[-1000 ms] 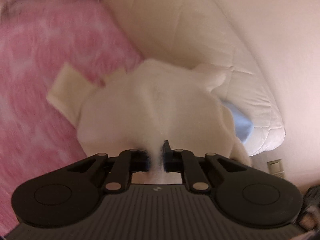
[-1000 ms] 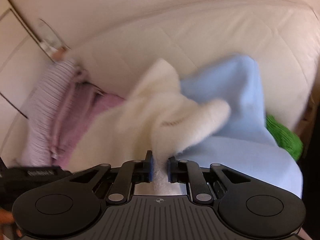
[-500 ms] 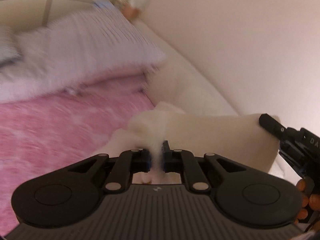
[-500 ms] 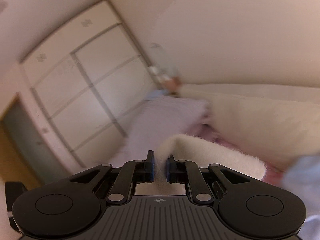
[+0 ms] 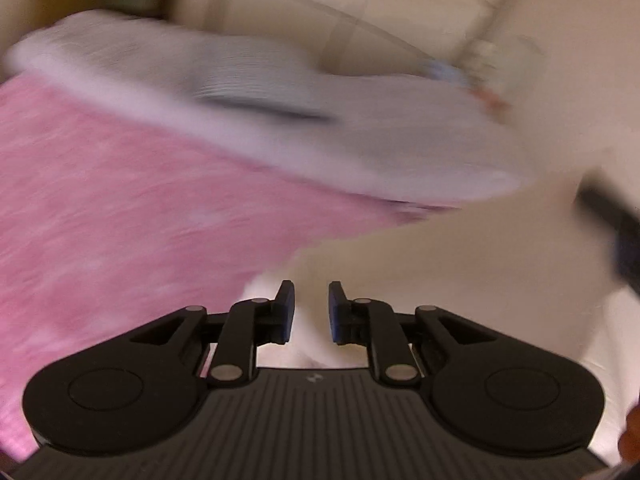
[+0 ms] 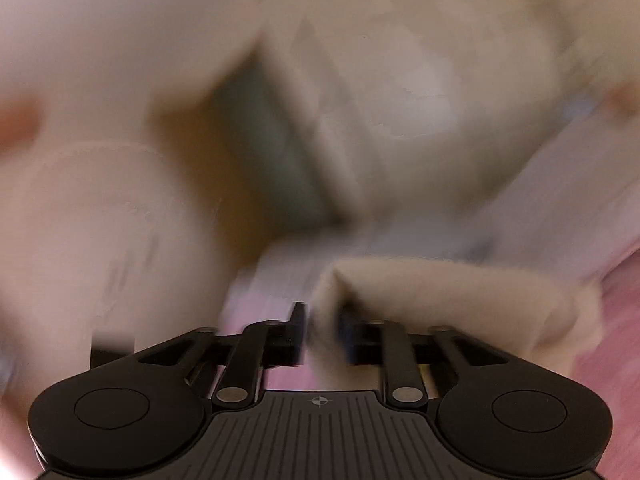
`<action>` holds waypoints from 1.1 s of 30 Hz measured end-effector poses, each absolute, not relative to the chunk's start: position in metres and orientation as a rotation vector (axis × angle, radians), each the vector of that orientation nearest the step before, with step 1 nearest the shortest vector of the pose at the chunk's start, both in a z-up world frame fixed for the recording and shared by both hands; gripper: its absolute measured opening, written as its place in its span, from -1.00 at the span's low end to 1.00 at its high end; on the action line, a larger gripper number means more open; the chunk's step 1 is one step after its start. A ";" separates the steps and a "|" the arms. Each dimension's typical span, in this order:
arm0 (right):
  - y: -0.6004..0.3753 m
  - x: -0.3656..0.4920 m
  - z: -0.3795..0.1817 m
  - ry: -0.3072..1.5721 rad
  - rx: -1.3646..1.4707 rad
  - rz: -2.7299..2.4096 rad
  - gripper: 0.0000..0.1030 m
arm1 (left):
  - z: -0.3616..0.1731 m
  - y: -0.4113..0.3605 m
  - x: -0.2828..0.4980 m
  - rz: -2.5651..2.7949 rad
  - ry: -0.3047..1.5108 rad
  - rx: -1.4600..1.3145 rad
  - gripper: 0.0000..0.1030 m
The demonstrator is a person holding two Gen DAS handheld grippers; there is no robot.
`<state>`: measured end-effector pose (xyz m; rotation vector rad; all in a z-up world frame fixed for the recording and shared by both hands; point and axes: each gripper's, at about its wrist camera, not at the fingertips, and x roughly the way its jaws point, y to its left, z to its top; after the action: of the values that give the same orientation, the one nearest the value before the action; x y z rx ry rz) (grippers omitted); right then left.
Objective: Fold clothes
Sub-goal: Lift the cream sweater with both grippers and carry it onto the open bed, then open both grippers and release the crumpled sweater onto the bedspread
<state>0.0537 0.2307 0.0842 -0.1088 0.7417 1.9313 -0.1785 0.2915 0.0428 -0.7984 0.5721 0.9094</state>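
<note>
On my far left the pink bedspread (image 5: 120, 220) fills the lower left of the left wrist view, smeared by motion. Above it lies a pale striped pillow (image 5: 280, 120), running toward the right edge of that view. My left gripper (image 5: 310, 312) sits over the edge where the pink gives way to the cream fleece garment (image 5: 460, 272). Its jaws are opening, with a narrow gap between the blue pads; cream cloth shows in that gap, but the pads do not seem to press on it. At the right edge of this view a dark blurred shape, my other gripper (image 5: 612, 224), crosses the cream cloth.

In the right wrist view everything beyond the tool is heavily blurred. My right gripper (image 6: 322, 332) has its jaws opening too, standing wider than the left. A fold of the cream fleece garment (image 6: 460, 292) lies between them and drapes away to the right, over the right finger, toward the pink bedspread (image 6: 616, 320). Whether the pads touch the cloth I cannot tell through the blur.
</note>
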 end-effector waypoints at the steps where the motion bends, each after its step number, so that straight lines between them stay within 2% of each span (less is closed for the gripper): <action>1: 0.239 0.020 0.072 0.793 -0.256 1.974 -0.08 | 0.038 0.295 -0.209 0.961 0.584 -0.821 -0.75; 2: 0.240 -0.010 0.058 0.807 -0.368 1.984 0.05 | 0.033 0.299 -0.239 1.011 0.597 -0.842 -0.75; 4: 0.239 -0.065 0.032 0.842 -0.534 1.975 0.06 | 0.024 0.305 -0.284 1.073 0.633 -0.864 -0.75; 8: 0.238 -0.082 -0.022 1.065 -0.551 1.844 0.06 | -0.001 0.303 -0.340 1.117 0.747 -0.847 -0.74; 9: 0.235 -0.083 -0.030 1.068 -0.568 1.785 0.06 | -0.009 0.301 -0.346 1.111 0.780 -0.842 -0.74; 13: 0.217 -0.073 -0.050 1.070 -0.617 1.562 0.06 | -0.028 0.290 -0.332 1.085 0.797 -0.922 -0.73; 18: 0.192 -0.042 -0.052 1.102 -0.548 1.387 0.06 | -0.028 0.277 -0.307 0.956 0.808 -0.870 -0.69; 22: 0.172 -0.027 -0.045 1.085 -0.499 1.346 0.06 | -0.032 0.271 -0.282 0.883 0.816 -0.822 -0.57; 33: 0.117 -0.001 -0.055 1.113 -0.483 1.294 0.06 | -0.027 0.212 -0.241 0.937 0.911 -0.715 -0.54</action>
<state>-0.0014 0.1174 -0.0546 -0.4832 1.1134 1.2938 -0.2408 0.2121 -0.0266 -0.7148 0.9112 0.9372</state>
